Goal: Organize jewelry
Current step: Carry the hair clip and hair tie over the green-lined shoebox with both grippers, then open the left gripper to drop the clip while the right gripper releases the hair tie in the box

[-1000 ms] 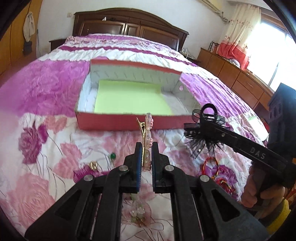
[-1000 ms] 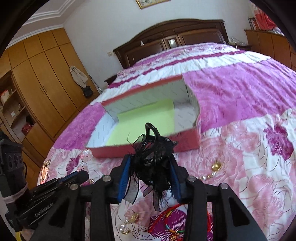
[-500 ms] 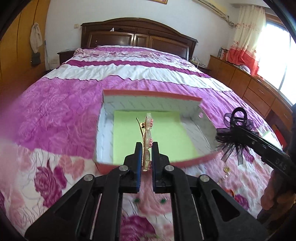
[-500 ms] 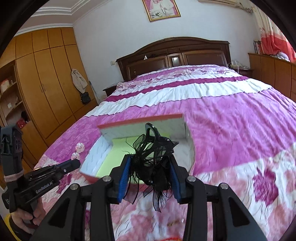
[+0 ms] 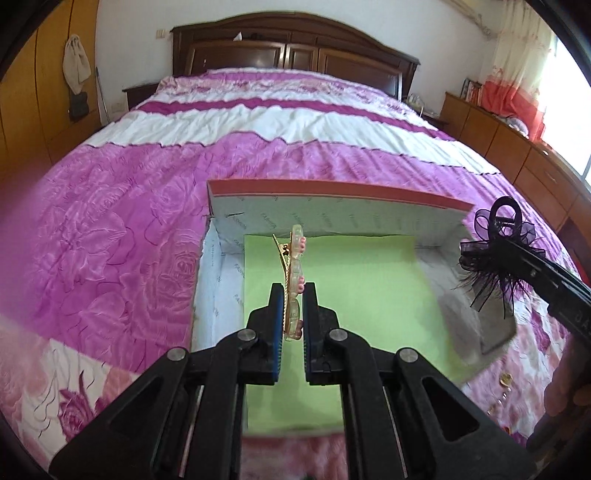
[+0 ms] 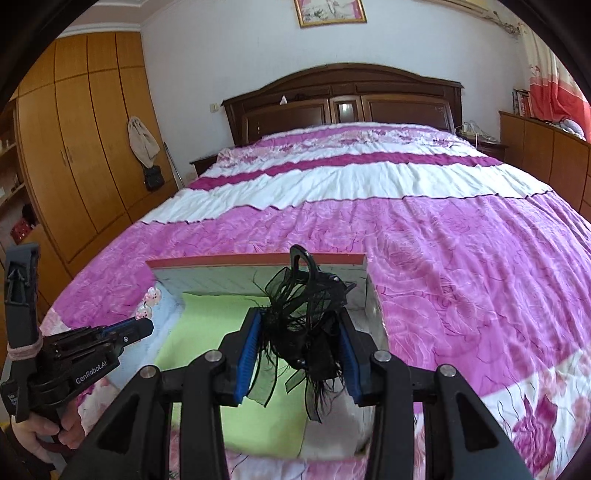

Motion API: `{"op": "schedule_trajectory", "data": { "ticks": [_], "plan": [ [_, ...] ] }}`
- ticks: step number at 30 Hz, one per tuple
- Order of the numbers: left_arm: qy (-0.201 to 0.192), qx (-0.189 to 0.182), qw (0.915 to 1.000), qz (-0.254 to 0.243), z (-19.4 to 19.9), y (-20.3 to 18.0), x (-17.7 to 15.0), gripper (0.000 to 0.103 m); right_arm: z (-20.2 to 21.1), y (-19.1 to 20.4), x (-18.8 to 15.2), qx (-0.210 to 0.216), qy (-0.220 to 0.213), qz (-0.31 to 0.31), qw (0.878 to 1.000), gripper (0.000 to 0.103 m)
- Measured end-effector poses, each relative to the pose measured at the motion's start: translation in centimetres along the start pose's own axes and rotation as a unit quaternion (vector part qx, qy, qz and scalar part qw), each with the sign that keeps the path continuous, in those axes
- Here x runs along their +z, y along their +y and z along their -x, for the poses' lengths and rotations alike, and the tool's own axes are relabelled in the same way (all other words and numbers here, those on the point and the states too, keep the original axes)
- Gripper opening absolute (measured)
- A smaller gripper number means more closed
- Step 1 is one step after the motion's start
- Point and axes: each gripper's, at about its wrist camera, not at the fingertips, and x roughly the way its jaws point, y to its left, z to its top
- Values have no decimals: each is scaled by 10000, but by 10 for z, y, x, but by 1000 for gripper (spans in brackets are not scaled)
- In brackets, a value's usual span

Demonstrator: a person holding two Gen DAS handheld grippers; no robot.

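Black plastic jaws of the left gripper (image 5: 293,317) are clamped on a slim gold-backed hair clip set with pale pink beads (image 5: 294,273), which stands on edge between the blue pads. A second ago that clip hung over the flowered quilt short of the box; now it sits above the lime-green paper floor (image 5: 354,295) of the shallow red-rimmed cardboard box (image 5: 332,190). The right gripper (image 6: 299,354) has come forward too, pinching a black feather-and-mesh bow claw clip (image 6: 303,314) at a middling width, and it now overhangs the box's right side. Both pieces look ready to be released inside; nothing lies in the box yet.

The left view alone shows the few small gold trinkets (image 5: 505,378) left on the pink floral bedspread (image 5: 110,240) beyond the box's right corner. The right view alone shows the person's hand (image 6: 40,437) on the left handle, and further back the wooden wardrobe (image 6: 74,147) and a framed picture (image 6: 330,13) over the headboard.
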Motion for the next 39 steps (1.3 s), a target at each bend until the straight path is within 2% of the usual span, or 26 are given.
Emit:
{"op": "schedule_trajectory", "data": {
  "ticks": [12, 16, 21, 23, 26, 29, 34, 39],
  "plan": [
    [646, 269, 9975, -12, -48, 3, 14, 1, -73, -13, 5, -324, 721, -88, 9968, 43],
    [862, 333, 9957, 10, -60, 3, 11, 1, -84, -18, 4, -363, 910, -161, 9951, 43],
    [963, 449, 9943, -112, -65, -1, 10, 1, -91, -14, 1, -543, 1018, 113, 9933, 44],
    [984, 455, 9941, -75, -64, -1, 11, 1, -93, -14, 1, -592, 1070, 149, 9924, 48],
    [1009, 366, 9942, 63, -63, 2, 12, 2, -91, -13, 1, -668, 1042, 158, 9922, 59],
    [1032, 254, 9942, 173, -61, 4, 12, 6, -88, -13, 2, -538, 1035, 119, 9931, 67],
    [944, 124, 9954, 96, -51, -2, 10, 23, -75, -7, 0, -452, 944, 195, 9943, 76],
    [764, 134, 9970, -28, -33, -8, 8, 33, -52, -3, -1, -347, 738, 183, 9965, 79]
  ]
}}
